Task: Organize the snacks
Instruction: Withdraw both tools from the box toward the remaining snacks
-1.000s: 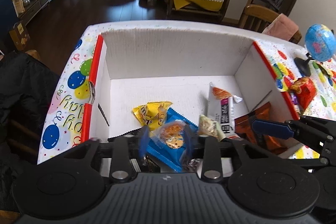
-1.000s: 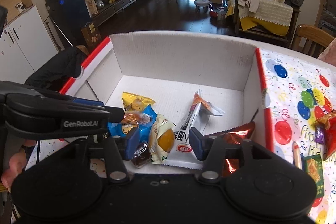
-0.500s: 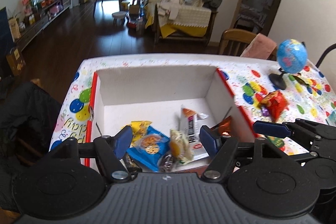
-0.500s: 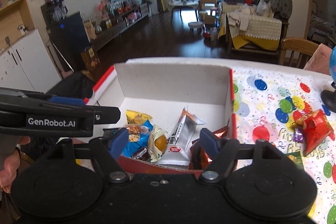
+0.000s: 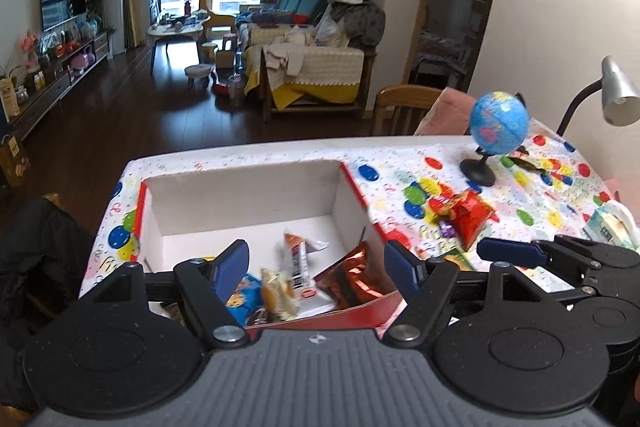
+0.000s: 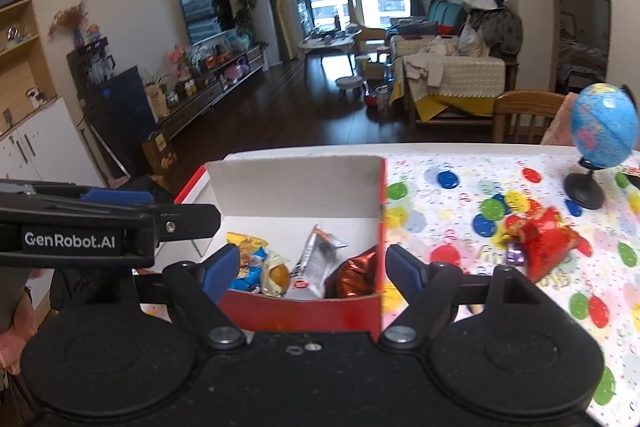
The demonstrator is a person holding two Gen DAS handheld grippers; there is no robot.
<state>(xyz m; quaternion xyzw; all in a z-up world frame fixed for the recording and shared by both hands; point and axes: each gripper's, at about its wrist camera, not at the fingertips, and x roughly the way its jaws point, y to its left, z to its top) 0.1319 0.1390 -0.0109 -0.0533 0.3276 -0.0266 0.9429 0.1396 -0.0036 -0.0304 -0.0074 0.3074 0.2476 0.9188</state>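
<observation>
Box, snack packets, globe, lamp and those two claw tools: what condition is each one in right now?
Box: open-topped, holding several packets.
Red packet: lying on the tablecloth, outside the box.
Globe: upright on its stand.
Lamp: looks unlit.
Left gripper: jaws opening, nothing between them.
Right gripper: jaws opening, nothing between them.

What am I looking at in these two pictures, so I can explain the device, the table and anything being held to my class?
There is no robot: a person carries a hand-held gripper in each hand, each with a camera looking along its two blue-padded fingers. One picture is from the left hand-held gripper, the other from the right hand-held gripper. Both sets of jaws are opening, and neither holds anything. Below them a cardboard box contains snack packets. Beside it, on the balloon-print tablecloth, lie a red snack packet and a small globe.
</observation>
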